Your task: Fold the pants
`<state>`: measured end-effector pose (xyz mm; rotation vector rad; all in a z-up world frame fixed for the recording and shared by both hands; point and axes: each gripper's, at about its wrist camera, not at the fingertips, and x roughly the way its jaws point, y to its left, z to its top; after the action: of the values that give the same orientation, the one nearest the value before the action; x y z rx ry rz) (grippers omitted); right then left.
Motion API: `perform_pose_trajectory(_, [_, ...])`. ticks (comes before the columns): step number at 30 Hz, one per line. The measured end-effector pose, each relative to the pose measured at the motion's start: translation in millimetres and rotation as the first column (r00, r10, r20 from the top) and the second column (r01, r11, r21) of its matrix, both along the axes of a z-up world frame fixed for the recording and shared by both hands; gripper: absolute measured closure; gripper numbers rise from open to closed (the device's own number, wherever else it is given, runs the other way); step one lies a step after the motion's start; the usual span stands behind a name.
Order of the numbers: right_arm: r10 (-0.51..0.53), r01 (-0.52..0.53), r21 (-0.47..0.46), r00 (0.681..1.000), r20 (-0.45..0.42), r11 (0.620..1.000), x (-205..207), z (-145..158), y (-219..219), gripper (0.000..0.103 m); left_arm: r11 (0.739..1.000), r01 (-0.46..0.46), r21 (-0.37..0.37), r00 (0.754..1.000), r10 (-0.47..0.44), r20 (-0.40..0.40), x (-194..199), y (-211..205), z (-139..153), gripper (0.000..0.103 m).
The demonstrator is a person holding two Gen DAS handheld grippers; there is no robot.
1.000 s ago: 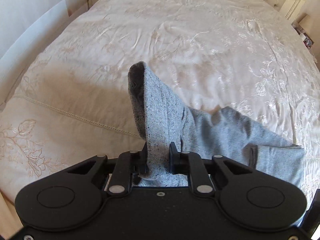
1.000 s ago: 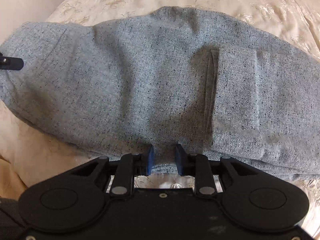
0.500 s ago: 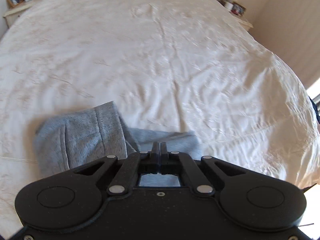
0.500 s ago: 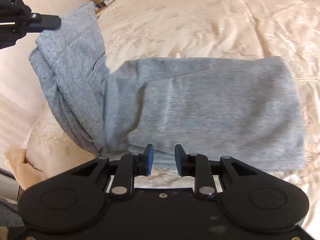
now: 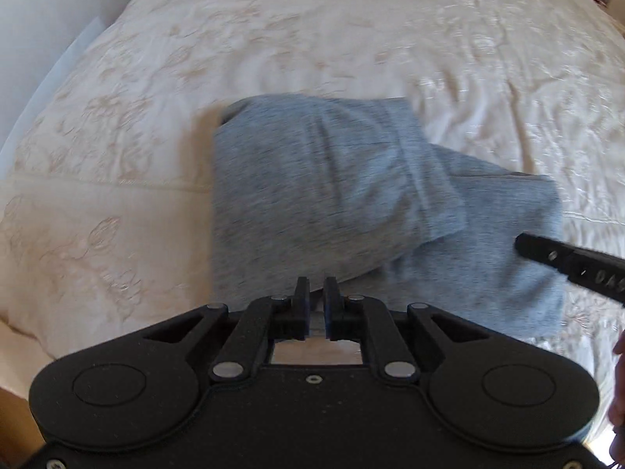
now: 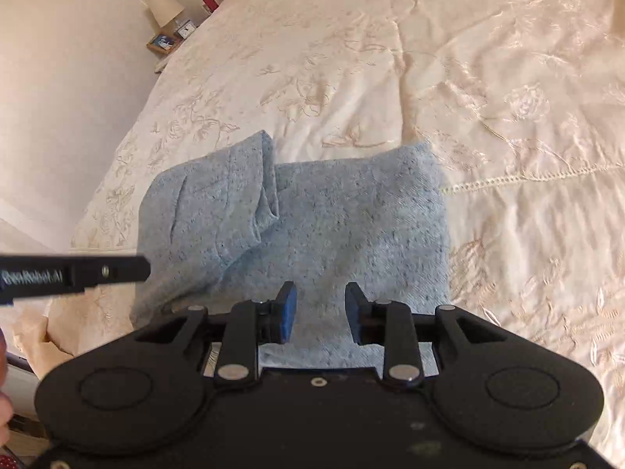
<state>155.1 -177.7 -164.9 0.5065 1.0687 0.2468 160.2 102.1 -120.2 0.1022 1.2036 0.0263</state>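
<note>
The grey pants point(image 5: 332, 195) lie folded into a compact bundle on the cream bedspread point(image 5: 351, 31), one fold overlapping the layer below. My left gripper point(image 5: 316, 293) hovers at the bundle's near edge, its jaws slightly apart with nothing between them. My right gripper point(image 6: 320, 305) is open and empty just above the near edge of the pants point(image 6: 332, 226). The right gripper's finger point(image 5: 562, 262) shows in the left view over the bundle's right side. The left gripper's finger point(image 6: 78, 273) shows in the right view at the bundle's left.
The embroidered bedspread point(image 6: 468, 78) covers the whole bed. A nightstand with a lamp point(image 6: 166, 8), a clock and picture frames stands beside the bed at the wall. The bed edge drops off at the near left in both views.
The left gripper carried the raised pants end over and laid it on the bundle, then let go. The right gripper opened and released the near edge. Both drew back.
</note>
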Motion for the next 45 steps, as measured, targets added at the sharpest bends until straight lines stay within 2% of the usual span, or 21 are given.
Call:
perform_pose_trajectory(4, [0.068, -0.068, 0.003, 0.997, 0.034, 0.998, 36.0, 4.0, 25.1, 0.065, 0.996, -0.090, 0.027, 0.995, 0.091, -0.037, -0.5, 38.1, -8.2, 0.088])
perform_pose_trajectory(8, [0.098, -0.098, 0.001, 0.995, -0.003, 0.995, 73.8, -9.2, 49.7, 0.064, 0.995, -0.100, 0.016, 0.993, 0.100, -0.066, 4.8, 54.0, -15.3, 0.088])
perform_pose_trajectory(12, [0.060, -0.061, 0.000, 0.993, -0.101, 0.998, 99.3, -28.2, 64.3, 0.063, 0.999, -0.043, 0.008, 0.997, 0.043, -0.059, 11.8, 57.5, -16.1, 0.088])
perform_pose_trajectory(16, [0.071, -0.074, -0.019, 0.986, -0.150, 0.997, 117.9, -43.3, 76.6, 0.061, 0.998, 0.047, -0.035, 0.998, -0.049, -0.048, 15.1, 55.0, -14.8, 0.088])
perform_pose_trajectory(20, [0.086, -0.091, -0.019, 0.981, -0.172, 0.996, 127.7, -49.5, 85.6, 0.061, 0.985, 0.155, -0.077, 0.987, -0.158, -0.034, 7.2, 38.6, -18.6, 0.088])
perform_pose_trajectory(22, [0.116, -0.110, 0.050, 0.983, -0.141, 0.993, 125.8, -47.0, 86.4, 0.067, 0.972, 0.211, -0.103, 0.977, -0.214, -0.021, 1.9, 25.3, -20.6, 0.088])
perform_pose_trajectory(23, [0.124, -0.118, 0.050, 0.982, -0.140, 0.992, 125.0, -44.1, 88.5, 0.086, 0.964, 0.238, -0.116, 0.970, -0.241, -0.013, -0.8, 17.7, -21.4, 0.088])
perform_pose_trajectory(24, [0.132, -0.129, 0.035, 0.982, -0.134, 0.991, 123.6, -38.5, 90.7, 0.094, 0.956, 0.264, -0.129, 0.964, -0.266, -0.002, -3.2, 9.6, -21.7, 0.088])
perform_pose_trajectory(28, [0.138, -0.136, 0.039, 0.989, -0.059, 0.990, 116.8, -7.5, 88.5, 0.095, 0.920, 0.355, -0.169, 0.935, -0.350, 0.059, -10.5, -28.3, -24.3, 0.088])
perform_pose_trajectory(31, [0.161, -0.160, 0.043, 0.986, -0.032, 0.986, 114.6, 12.8, 87.0, 0.095, 0.901, 0.407, -0.151, 0.913, -0.396, 0.101, -12.5, -56.2, -34.2, 0.087])
perform_pose_trajectory(33, [0.181, -0.181, 0.033, 0.983, -0.008, 0.983, 112.1, 27.2, 87.1, 0.095, 0.913, 0.397, -0.094, 0.916, -0.388, 0.100, -8.6, -66.5, -46.6, 0.085])
perform_pose_trajectory(36, [0.189, -0.189, 0.019, 0.982, 0.020, 0.982, 107.7, 45.1, 85.0, 0.095, 0.961, 0.277, 0.025, 0.961, -0.277, 0.010, 4.2, -60.8, -71.4, 0.084])
perform_pose_trajectory(38, [0.187, -0.187, 0.008, 0.981, 0.049, 0.982, 100.2, 59.8, 79.3, 0.095, 0.982, 0.189, 0.016, 0.982, -0.188, -0.031, 9.2, -39.1, -81.5, 0.084])
perform_pose_trajectory(40, [0.181, -0.180, -0.013, 0.980, 0.080, 0.984, 87.2, 75.5, 69.4, 0.095, 0.990, 0.141, -0.015, 0.989, -0.142, -0.049, 9.2, -18.3, -82.6, 0.084])
perform_pose_trajectory(43, [0.127, -0.123, -0.054, 0.987, 0.100, 0.991, 61.2, 93.2, 43.7, 0.095, 0.992, 0.123, -0.031, 0.986, -0.126, -0.107, 3.9, 5.2, -85.3, 0.085])
perform_pose_trajectory(45, [0.081, -0.074, -0.085, 0.994, 0.076, 0.994, 39.6, 89.7, 22.7, 0.095, 0.991, 0.124, -0.047, 0.981, -0.130, -0.146, -2.0, 15.1, -86.8, 0.085])
